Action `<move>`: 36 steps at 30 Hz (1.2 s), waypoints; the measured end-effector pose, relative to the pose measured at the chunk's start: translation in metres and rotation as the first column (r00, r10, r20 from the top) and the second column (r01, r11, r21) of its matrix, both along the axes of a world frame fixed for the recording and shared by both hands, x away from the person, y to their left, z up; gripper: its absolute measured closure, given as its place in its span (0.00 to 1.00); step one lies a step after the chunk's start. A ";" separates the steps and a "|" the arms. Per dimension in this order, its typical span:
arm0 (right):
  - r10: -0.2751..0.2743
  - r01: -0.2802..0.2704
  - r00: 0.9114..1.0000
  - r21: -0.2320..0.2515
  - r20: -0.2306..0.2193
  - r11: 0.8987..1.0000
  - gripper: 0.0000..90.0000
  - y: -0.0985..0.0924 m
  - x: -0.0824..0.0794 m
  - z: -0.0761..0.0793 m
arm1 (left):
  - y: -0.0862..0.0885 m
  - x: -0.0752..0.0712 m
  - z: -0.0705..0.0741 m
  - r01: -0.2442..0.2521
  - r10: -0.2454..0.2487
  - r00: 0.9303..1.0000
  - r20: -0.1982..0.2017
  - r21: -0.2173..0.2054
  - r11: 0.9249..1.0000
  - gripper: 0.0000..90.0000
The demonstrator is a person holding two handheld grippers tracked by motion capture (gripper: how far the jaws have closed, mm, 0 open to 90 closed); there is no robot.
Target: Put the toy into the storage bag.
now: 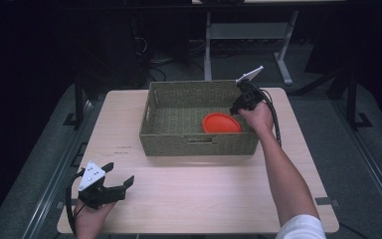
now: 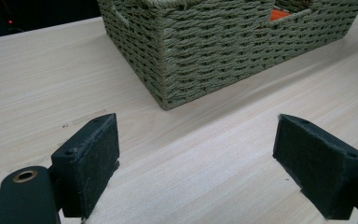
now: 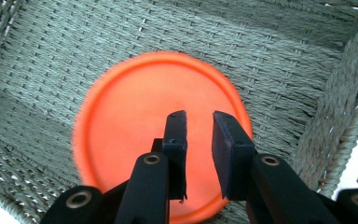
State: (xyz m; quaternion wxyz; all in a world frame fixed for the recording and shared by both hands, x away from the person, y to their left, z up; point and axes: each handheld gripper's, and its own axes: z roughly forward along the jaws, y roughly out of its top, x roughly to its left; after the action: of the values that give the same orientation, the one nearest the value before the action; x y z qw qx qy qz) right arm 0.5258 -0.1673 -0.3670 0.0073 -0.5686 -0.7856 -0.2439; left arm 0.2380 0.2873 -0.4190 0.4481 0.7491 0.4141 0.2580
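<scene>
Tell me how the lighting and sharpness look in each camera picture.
High view: table lit, surroundings nearly black. Left gripper view: evenly bright, woven basket sharp, soft shadow along its base. Right gripper view: orange disc has a slightly blurred edge, white glare past the basket rim.

Light wooden table [image 1: 194, 199], woven green basket [image 1: 199, 142] standing on its far half

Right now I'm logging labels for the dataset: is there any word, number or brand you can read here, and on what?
None can be read.
A small dark printed mark stands on the table left of the basket: too small and blurred to read.
The orange plate, the basket and both claws bear no text that I can see.
</scene>
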 end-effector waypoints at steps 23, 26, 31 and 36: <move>0.034 -0.041 0.998 0.173 0.047 0.984 0.69 -0.010 -0.019 0.029 | -0.005 0.004 0.000 0.012 -0.012 1.000 -0.004 -0.007 1.000 0.15; 0.040 -0.050 0.998 0.182 0.058 0.982 0.66 -0.010 -0.022 0.033 | -0.004 0.004 0.000 0.010 -0.010 1.000 -0.002 -0.006 1.000 0.15; 0.053 -0.066 0.996 0.209 0.069 0.976 0.61 -0.010 -0.027 0.040 | -0.003 0.003 0.001 0.005 -0.005 1.000 -0.002 -0.005 1.000 0.15; 0.065 -0.082 0.995 0.236 0.078 0.968 0.54 -0.010 -0.031 0.043 | -0.005 0.003 0.001 0.005 -0.005 1.000 -0.003 -0.016 1.000 0.15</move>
State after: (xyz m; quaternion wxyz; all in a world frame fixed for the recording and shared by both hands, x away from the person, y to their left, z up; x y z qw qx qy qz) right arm 0.4947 -0.1777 -0.3241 0.0573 -0.5252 -0.7707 -0.3562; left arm 0.2409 0.2824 -0.4184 0.4542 0.7468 0.4151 0.2525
